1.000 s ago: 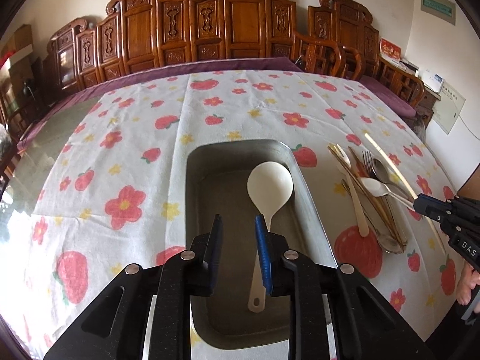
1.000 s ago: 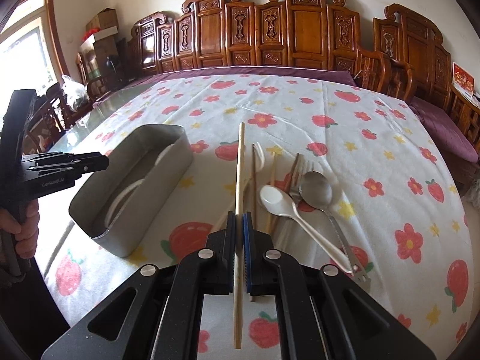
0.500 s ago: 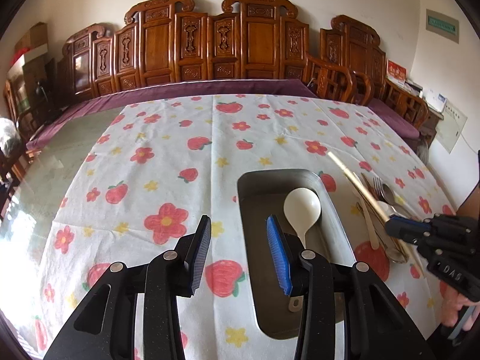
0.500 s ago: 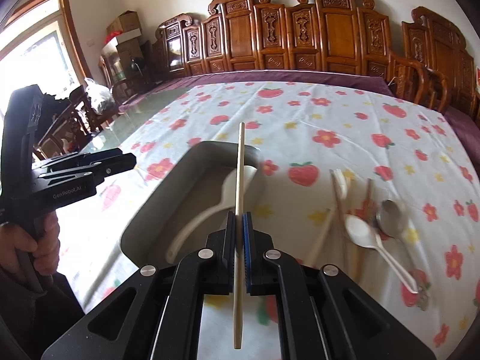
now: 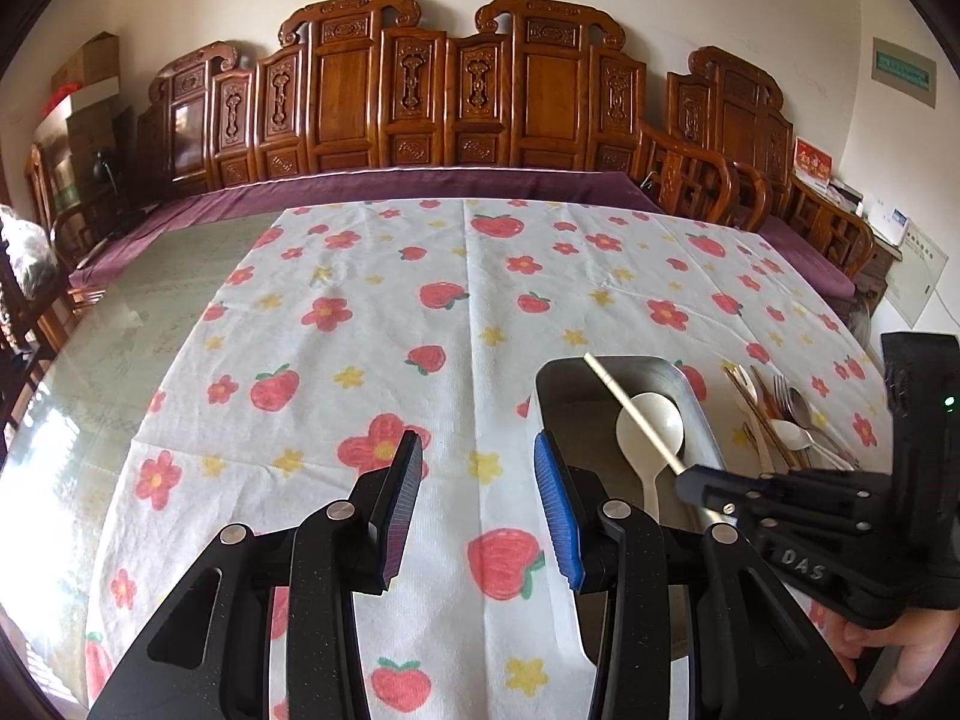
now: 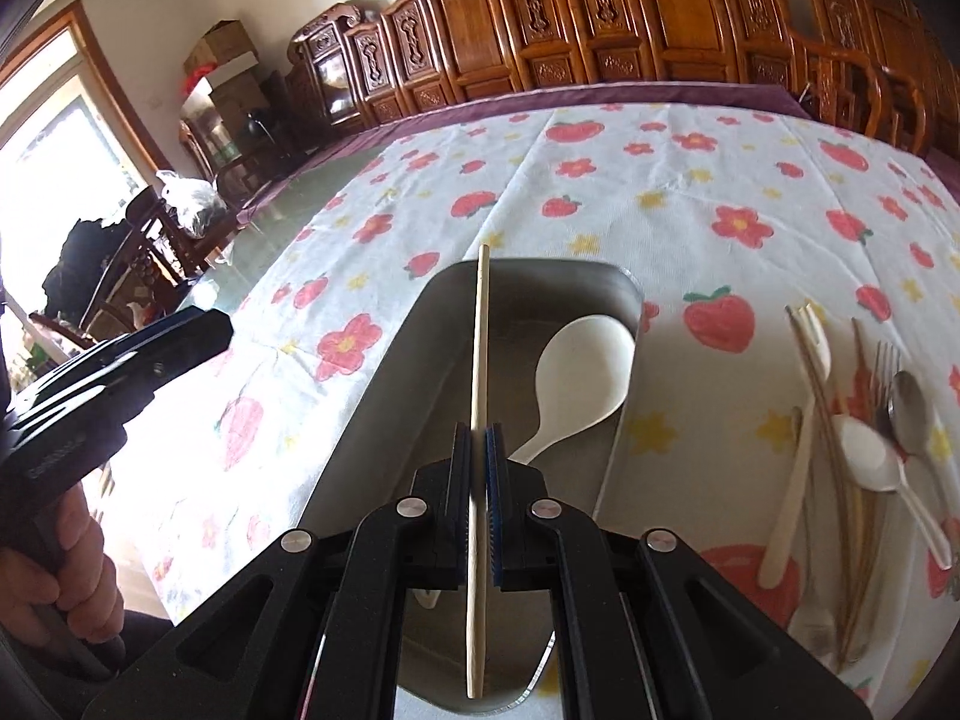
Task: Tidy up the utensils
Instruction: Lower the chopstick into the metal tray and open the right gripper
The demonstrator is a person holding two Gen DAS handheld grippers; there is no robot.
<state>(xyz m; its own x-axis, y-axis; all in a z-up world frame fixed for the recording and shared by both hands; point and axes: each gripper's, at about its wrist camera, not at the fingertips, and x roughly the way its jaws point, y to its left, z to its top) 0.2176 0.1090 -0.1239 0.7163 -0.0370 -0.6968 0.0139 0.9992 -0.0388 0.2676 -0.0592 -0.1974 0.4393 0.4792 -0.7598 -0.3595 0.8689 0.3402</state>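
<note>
Chopstick (image 6: pixel 478 372) sits pinched between the pads of my right tongs (image 6: pixel 478 456), jaws clamped tight on its middle so it sticks out ahead and behind them, its front half over the tray (image 6: pixel 384 396). Below and just right of those tongs the white spoon (image 6: pixel 585 372) lies inside the tray, bowl toward the far end. Well to the right, on the cloth (image 6: pixel 690 192), the rest of the cutlery (image 6: pixel 864 432) lies in a loose pile: a pale spoon, metal spoon, fork and more chopsticks, partly overlapping. My left tongs (image 5: pixel 477 495) are partly spread with nothing between the pads, over bare cloth (image 5: pixel 420 276) with only its printed flowers and strawberries under them; the tray (image 5: pixel 552 396) lies just to their right. From the left camera I see the right tongs (image 5: pixel 690 483) over the tray, chopstick (image 5: pixel 636 414) slanting across the spoon (image 5: pixel 651 429). A hand (image 6: pixel 48 576) grips the left handle.
</note>
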